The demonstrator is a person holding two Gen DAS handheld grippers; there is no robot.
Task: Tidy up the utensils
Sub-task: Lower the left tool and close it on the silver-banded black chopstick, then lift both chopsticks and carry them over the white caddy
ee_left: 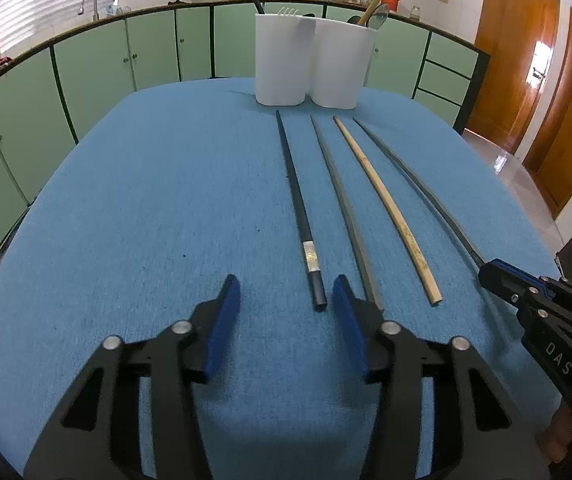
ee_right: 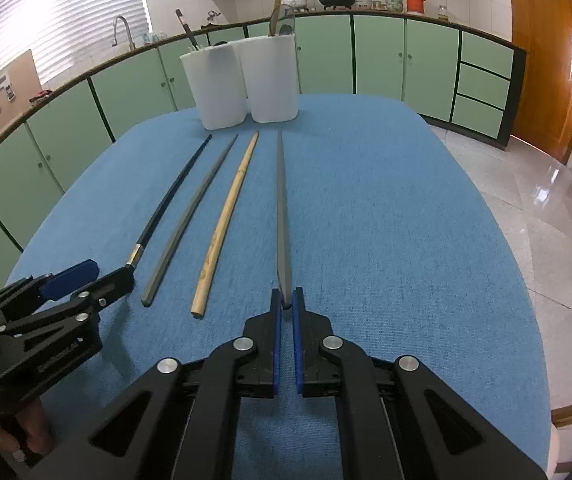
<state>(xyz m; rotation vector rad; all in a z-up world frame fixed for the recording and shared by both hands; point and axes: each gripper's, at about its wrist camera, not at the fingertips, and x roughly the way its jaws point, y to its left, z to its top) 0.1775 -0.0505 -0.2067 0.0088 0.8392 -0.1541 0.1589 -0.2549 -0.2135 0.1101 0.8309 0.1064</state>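
Observation:
Several chopsticks lie side by side on the blue table cloth (ee_left: pixel 125 200): a black one with a silver band (ee_left: pixel 300 216), a grey one (ee_left: pixel 344 208), a bamboo one (ee_left: pixel 386 208) and a second grey one (ee_right: pixel 281 216). My left gripper (ee_left: pixel 286 292) is open, its fingers either side of the black chopstick's near end. My right gripper (ee_right: pixel 286 300) is shut on the near end of the rightmost grey chopstick, which still rests on the cloth. Two white utensil holders (ee_left: pixel 310 60) stand at the table's far edge with a fork, spoons and chopsticks in them.
Green kitchen cabinets (ee_left: pixel 157 48) and a counter with a sink tap, pots and a red thermos run behind the table. Wooden doors (ee_left: pixel 526 60) stand at the right over a tiled floor (ee_right: pixel 546 220). The table edge drops off on the right.

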